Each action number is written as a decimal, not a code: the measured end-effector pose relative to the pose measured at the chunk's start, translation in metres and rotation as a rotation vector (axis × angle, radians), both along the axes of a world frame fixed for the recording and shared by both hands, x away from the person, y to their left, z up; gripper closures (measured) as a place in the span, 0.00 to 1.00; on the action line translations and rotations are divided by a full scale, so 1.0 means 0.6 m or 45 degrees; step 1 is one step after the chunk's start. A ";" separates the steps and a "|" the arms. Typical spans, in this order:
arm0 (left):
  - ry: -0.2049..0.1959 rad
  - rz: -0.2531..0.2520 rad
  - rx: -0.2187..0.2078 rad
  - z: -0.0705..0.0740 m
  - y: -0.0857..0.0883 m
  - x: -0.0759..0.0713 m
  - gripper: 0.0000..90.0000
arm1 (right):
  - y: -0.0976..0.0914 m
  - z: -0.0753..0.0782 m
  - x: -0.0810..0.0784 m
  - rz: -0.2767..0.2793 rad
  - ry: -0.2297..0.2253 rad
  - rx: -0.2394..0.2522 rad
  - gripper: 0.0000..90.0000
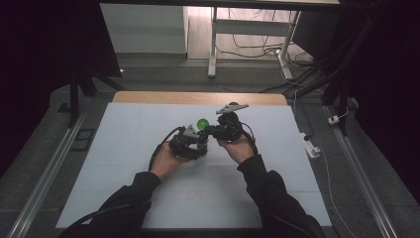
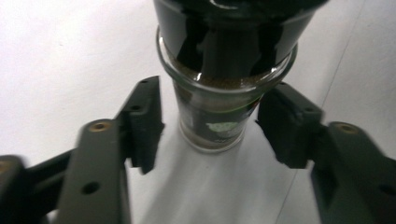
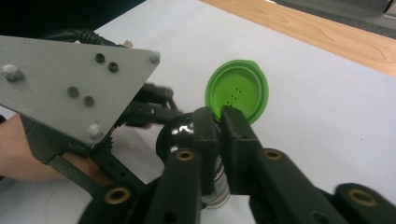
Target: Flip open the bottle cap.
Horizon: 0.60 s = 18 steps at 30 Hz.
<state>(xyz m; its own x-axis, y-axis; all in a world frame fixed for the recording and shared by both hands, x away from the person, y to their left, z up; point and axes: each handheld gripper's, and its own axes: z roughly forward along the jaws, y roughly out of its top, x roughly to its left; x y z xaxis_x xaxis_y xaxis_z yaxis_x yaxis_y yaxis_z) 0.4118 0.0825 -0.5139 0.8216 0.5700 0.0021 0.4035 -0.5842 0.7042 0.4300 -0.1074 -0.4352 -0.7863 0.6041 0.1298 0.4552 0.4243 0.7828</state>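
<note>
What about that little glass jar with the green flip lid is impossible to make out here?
- Jar label: left gripper view, blurred and too small to read.
- Jar top: same view, cut off by the upper edge.
- Jar body: right gripper view, hidden behind the right tongs and the left tongs' grey plate.
- Whole jar: high view, too small; hands cover all but the green lid.

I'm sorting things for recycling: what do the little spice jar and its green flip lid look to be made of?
The jar looks like clear glass: you see the brown contents through its wall, and its thick rim glints. The green flip lid looks like moulded plastic, matte and evenly coloured, with small sprinkle holes. The black cap beneath it is glossy, probably plastic too.
</note>
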 end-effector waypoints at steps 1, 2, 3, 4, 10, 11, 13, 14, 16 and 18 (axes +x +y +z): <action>0.006 -0.002 -0.008 0.002 0.002 0.000 0.42 | -0.001 0.001 -0.002 0.001 -0.007 -0.002 0.89; 0.008 0.000 -0.020 0.005 0.004 -0.001 0.40 | -0.002 0.002 -0.004 0.000 -0.011 -0.002 0.88; 0.018 -0.008 -0.028 0.008 0.007 -0.002 0.37 | -0.004 0.003 -0.006 0.001 -0.011 -0.003 0.85; 0.029 -0.011 -0.032 0.012 0.010 -0.003 0.34 | -0.006 0.004 -0.007 0.002 -0.016 -0.004 0.83; 0.106 -0.013 -0.086 0.033 0.035 -0.016 0.24 | -0.015 0.007 -0.019 -0.006 -0.022 -0.018 0.71; 0.114 -0.003 -0.092 0.035 0.038 -0.019 0.23 | -0.017 0.007 -0.021 -0.005 -0.021 -0.023 0.68; 0.137 0.000 -0.098 0.040 0.047 -0.023 0.21 | -0.019 0.007 -0.025 -0.008 -0.026 -0.031 0.64; 0.160 0.003 -0.110 0.042 0.051 -0.025 0.20 | -0.021 0.007 -0.027 -0.009 -0.025 -0.029 0.63; 0.180 0.012 -0.136 0.046 0.059 -0.030 0.18 | -0.025 0.006 -0.032 -0.004 -0.018 -0.034 0.59; 0.203 0.018 -0.151 0.050 0.066 -0.033 0.15 | -0.028 0.005 -0.037 -0.006 -0.021 -0.036 0.55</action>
